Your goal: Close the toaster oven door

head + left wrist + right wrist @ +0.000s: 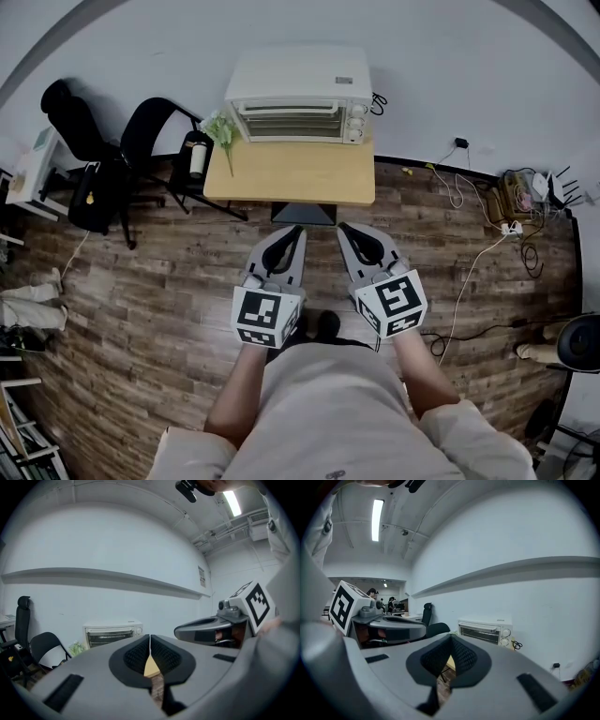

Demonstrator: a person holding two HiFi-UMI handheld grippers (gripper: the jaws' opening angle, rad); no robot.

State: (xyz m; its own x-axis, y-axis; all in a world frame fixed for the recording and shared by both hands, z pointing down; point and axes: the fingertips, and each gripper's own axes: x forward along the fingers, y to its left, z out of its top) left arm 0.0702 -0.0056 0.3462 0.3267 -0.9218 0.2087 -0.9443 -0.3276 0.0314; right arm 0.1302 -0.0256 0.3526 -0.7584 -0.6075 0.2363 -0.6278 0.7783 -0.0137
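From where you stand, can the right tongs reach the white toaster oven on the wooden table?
Probably not yet. The right tongs hang over the plank floor, short of the light wooden table; the white toaster oven sits at its far edge. Nothing blocks the way.

Toaster oven sits on the back of the table, against the wall. Plant is at the table's left rear corner, just beside the oven. Folding chair stands left of the table, with the office chair further left. Cables lie on the floor right of the table. Left gripper and right gripper are side by side in front of the table, well apart from the oven, both pointing toward it.
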